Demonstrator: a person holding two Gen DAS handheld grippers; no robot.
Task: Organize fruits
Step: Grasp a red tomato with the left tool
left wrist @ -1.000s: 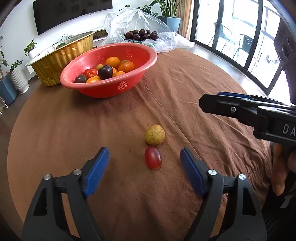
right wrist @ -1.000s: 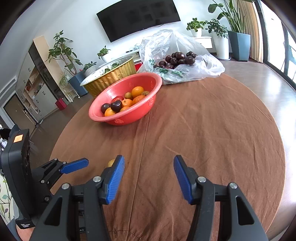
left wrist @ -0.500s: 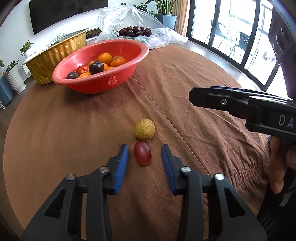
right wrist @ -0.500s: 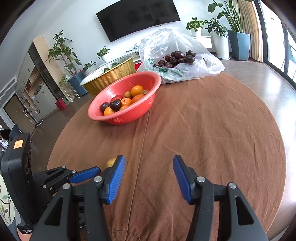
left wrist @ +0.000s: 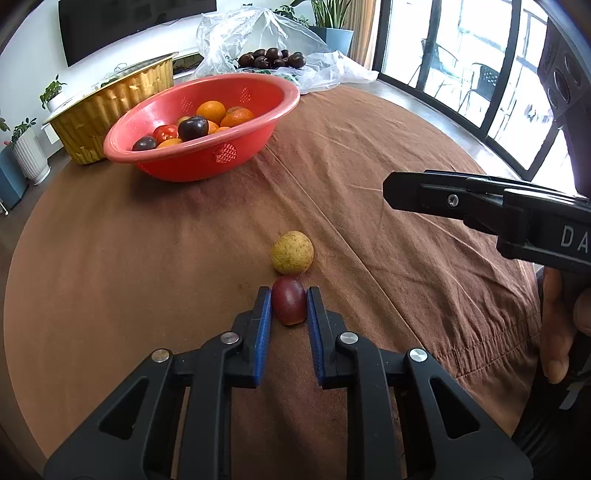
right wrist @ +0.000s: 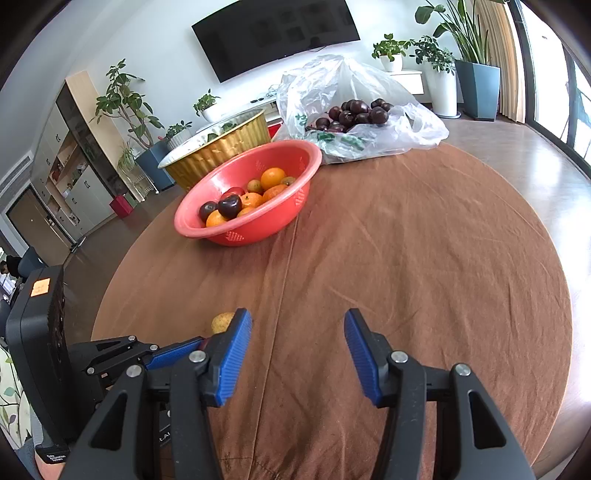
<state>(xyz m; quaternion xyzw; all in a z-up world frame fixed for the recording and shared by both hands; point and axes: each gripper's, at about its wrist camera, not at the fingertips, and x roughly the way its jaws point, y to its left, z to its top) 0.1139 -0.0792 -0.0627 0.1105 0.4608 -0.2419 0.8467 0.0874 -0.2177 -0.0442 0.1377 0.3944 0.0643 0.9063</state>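
The small red fruit [left wrist: 289,305] lies on the brown tablecloth [left wrist: 147,258] near the table's front edge, with the left gripper [left wrist: 289,295] clamped on it, the blue pads [left wrist: 264,314] pressing its two sides; whether it is lifted off the cloth cannot be told. Just beyond it, touching or nearly so, sits a yellow-green round fruit [left wrist: 292,252]; in the right wrist view this fruit [right wrist: 221,322] peeks out beside the right gripper's left finger. The right gripper [right wrist: 298,332] hangs over bare cloth with its jaws about half apart and nothing between them; from the left wrist view its black body [left wrist: 480,206] reaches in from the right, with a hand [left wrist: 557,325] below it. Well beyond, toward the table's far side, stands a red bowl [left wrist: 221,158] holding oranges [left wrist: 211,110], dark plums [left wrist: 193,128] and a tomato [left wrist: 165,132]; behind it is a gold foil tray [left wrist: 110,107]; to its right lies a clear plastic bag [right wrist: 369,96] with a heap of dark plums on it; a black screen [right wrist: 277,33] hangs on the wall and potted plants [right wrist: 469,48] stand by the window.
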